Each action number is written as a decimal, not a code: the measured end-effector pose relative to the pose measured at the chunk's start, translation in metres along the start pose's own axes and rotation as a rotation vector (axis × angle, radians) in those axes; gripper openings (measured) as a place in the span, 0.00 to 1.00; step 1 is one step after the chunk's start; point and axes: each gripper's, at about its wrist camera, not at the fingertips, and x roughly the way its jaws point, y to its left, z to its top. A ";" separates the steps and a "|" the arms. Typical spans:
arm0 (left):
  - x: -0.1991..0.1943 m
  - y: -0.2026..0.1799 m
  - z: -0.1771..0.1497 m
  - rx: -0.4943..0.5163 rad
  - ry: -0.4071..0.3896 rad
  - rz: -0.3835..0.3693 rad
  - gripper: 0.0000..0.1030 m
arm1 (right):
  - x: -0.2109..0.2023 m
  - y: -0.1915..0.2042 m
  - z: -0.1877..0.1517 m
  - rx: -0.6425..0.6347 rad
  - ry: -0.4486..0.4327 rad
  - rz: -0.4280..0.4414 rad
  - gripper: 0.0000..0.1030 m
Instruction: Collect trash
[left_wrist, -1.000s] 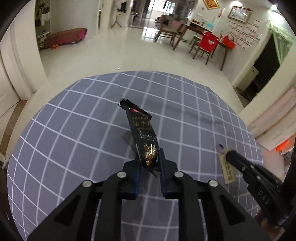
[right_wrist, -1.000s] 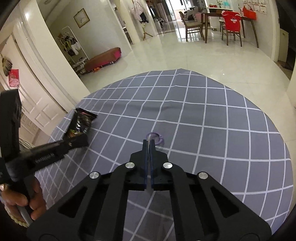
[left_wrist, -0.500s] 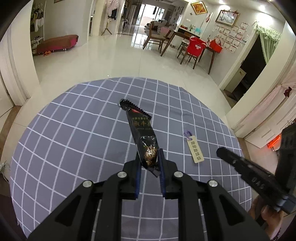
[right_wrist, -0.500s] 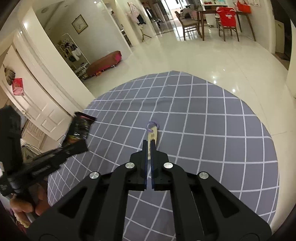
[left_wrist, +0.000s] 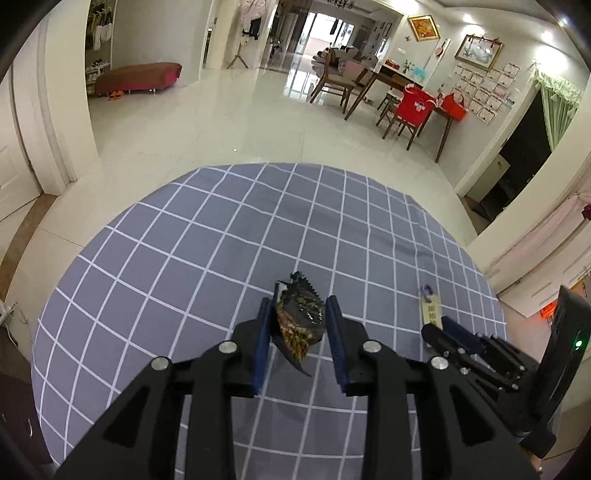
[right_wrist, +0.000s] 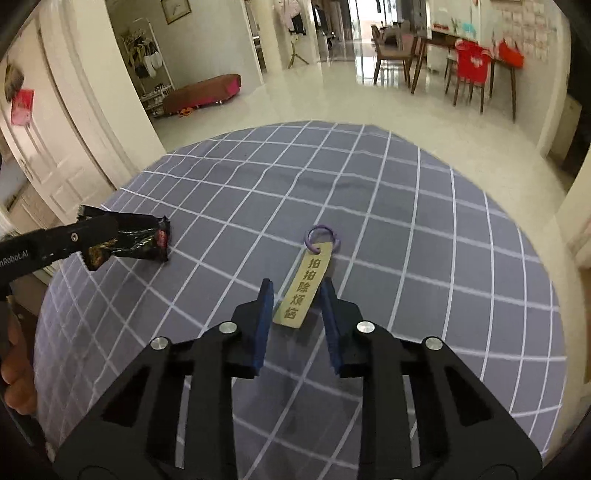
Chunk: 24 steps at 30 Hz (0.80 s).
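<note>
While the dark snack wrapper (left_wrist: 299, 325) is seen loose between the just-widened pads of the left gripper (left_wrist: 297, 314), the tan tag (right_wrist: 303, 291) is lying flat on the checked cloth (right_wrist: 424, 229) between the parted, untouching fingers of the right gripper (right_wrist: 297, 291).

A home is shown. A dining table (left_wrist: 402, 79) with wooden chairs (left_wrist: 332, 79), framed pictures (left_wrist: 478, 51) and a cushioned bench (left_wrist: 136, 75) are seen on glossy tiles.
</note>
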 end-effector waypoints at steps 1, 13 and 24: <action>0.003 0.001 0.000 0.006 0.007 0.004 0.32 | 0.001 -0.001 0.000 -0.003 0.000 0.000 0.20; 0.022 -0.018 -0.017 0.121 0.049 -0.020 0.09 | -0.005 -0.012 0.002 0.036 -0.033 0.080 0.01; -0.027 -0.067 -0.032 0.213 -0.047 -0.094 0.02 | -0.054 -0.028 -0.007 0.075 -0.089 0.130 0.01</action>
